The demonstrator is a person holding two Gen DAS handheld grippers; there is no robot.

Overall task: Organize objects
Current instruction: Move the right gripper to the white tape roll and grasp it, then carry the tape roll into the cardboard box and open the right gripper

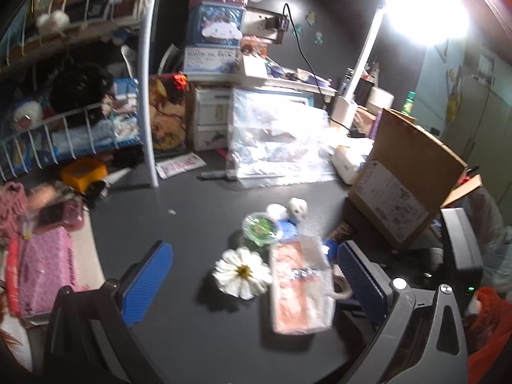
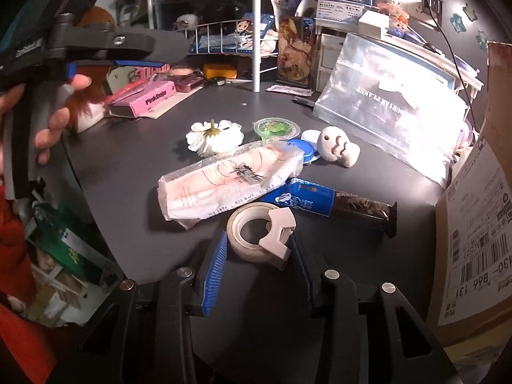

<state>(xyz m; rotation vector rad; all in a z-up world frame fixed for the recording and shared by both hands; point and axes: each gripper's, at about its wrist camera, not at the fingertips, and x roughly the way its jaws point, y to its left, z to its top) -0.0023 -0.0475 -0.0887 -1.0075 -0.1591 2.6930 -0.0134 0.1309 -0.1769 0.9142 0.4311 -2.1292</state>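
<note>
Little looks sorted: around the tape roll [image 2: 252,235], bracketed by the half-open right tool [image 2: 260,249], clutter remains; the left tool [image 1: 252,275] gapes empty.

White tape roll [image 2: 256,235] w/ dispenser lies flat nearest; pink-white packet [image 2: 224,185] behind it, blue-brown wrapper [image 2: 326,204] to the right; flower [image 2: 214,136], green jelly cup [image 2: 276,128], white figurine [image 2: 337,147] farther back.

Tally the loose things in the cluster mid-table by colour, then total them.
White: 4: flower, skull figure, tape roll, tissue pack
Green: 1: jelly cup
Blue: 2: round lid, snack bar
Total: 7
</note>
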